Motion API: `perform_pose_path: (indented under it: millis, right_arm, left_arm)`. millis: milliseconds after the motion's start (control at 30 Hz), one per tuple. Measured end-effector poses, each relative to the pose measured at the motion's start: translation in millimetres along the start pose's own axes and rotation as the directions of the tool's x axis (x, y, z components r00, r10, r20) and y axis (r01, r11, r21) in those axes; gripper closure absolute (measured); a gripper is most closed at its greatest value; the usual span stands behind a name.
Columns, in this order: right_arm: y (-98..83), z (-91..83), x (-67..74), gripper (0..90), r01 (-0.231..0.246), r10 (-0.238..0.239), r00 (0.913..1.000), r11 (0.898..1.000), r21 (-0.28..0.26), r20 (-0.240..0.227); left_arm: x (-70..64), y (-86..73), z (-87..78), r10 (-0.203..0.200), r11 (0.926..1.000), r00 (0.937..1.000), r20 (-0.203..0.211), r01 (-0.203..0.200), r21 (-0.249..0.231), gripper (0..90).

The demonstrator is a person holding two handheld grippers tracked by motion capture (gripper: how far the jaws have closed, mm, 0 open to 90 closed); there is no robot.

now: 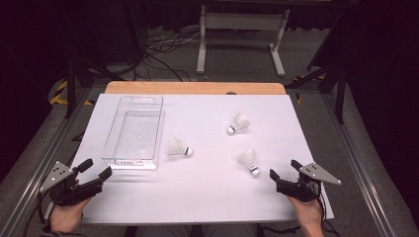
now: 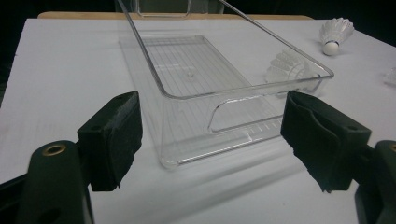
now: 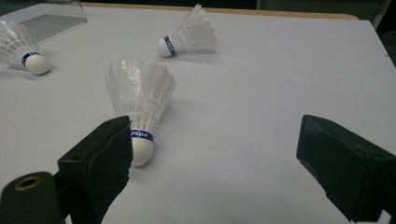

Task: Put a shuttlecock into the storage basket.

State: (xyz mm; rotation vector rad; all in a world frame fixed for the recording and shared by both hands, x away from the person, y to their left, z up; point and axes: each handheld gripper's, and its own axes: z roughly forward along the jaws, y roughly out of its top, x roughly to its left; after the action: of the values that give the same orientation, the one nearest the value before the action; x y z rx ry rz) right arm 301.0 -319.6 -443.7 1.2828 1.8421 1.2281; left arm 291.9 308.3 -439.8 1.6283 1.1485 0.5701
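Three white feather shuttlecocks lie on the white table sheet (image 1: 207,197): one beside the bin (image 1: 179,148), one farther back (image 1: 238,123), one at the near right (image 1: 248,160). An empty clear plastic bin (image 1: 133,131) stands at the left. My left gripper (image 1: 97,168) is open, just short of the bin's near end (image 2: 243,88); nothing sits between its jaws (image 2: 208,100). My right gripper (image 1: 284,169) is open too. In its own view (image 3: 215,123) the nearest shuttlecock (image 3: 140,98) lies cork-first just beyond its left jaw, apart from the pads.
A bare wooden strip (image 1: 197,88) marks the table's far edge. Metal rails (image 1: 356,148) run along both sides. Beyond the table are floor cables and a white stand (image 1: 242,29). Through the bin's wall I see a shuttlecock (image 2: 285,67), and another (image 2: 335,33) farther right.
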Motion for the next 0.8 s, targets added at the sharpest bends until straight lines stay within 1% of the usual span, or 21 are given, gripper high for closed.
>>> perform_pose_path:
  millis: [67,100,233,400,800]
  right_arm:
    - [-0.1,0.0,-0.1,11.6,0.001,-0.001,1.0000,1.000,-0.002,0.000]
    - [0.0,0.0,-0.2,11.6,-0.001,0.001,1.0000,1.000,0.001,-0.002]
    - [0.1,0.4,0.0,11.5,0.002,-0.002,1.0000,1.000,0.001,-0.003]
    - [0.4,0.0,0.1,11.3,-0.001,0.001,1.0000,1.000,0.000,-0.002]
    - [0.3,-1.0,-0.5,11.2,-0.010,0.010,0.9999,1.000,-0.001,-0.004]
  left_arm:
    - [-0.2,0.1,0.1,0.001,1.0000,1.0000,0.000,-0.001,0.000,21.7]
    - [-0.2,0.0,0.2,0.009,1.0000,1.0000,0.000,-0.009,0.004,21.7]
    - [-0.4,-0.1,-0.3,0.000,1.0000,1.0000,0.001,0.000,-0.002,21.7]
    - [-0.8,0.0,-0.5,0.007,1.0000,1.0000,0.001,-0.007,0.001,21.7]
    - [-0.9,0.1,-0.4,0.006,1.0000,1.0000,0.002,-0.006,0.001,21.7]
